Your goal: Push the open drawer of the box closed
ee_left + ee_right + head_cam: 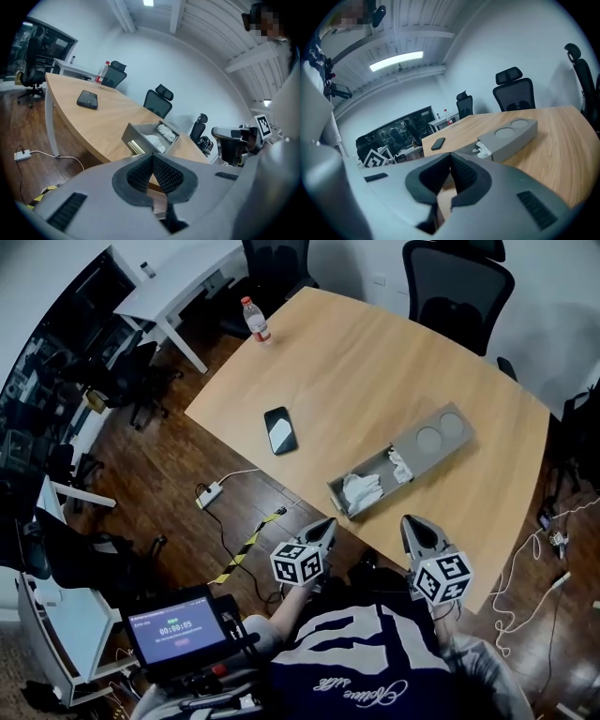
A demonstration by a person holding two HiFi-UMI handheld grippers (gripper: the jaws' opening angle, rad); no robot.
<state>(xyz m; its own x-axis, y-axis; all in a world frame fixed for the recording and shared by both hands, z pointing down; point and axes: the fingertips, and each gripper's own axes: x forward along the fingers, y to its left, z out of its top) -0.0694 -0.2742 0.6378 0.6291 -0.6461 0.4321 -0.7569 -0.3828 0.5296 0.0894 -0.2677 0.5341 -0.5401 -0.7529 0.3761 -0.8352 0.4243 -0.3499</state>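
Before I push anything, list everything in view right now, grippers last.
table: one, light wood, centre
box: one, grey, on table
drawer: one, grey, open toward the person
crumpled wads: two, white, in drawer
phone: one, black, on table left of box
bottle: one, red label, far table corner
office chairs: at least two, black, beyond table
power strip: one, white, on floor
left gripper: one, grey, shut, empty, short of drawer
right gripper: one, grey, shut, empty, short of drawer
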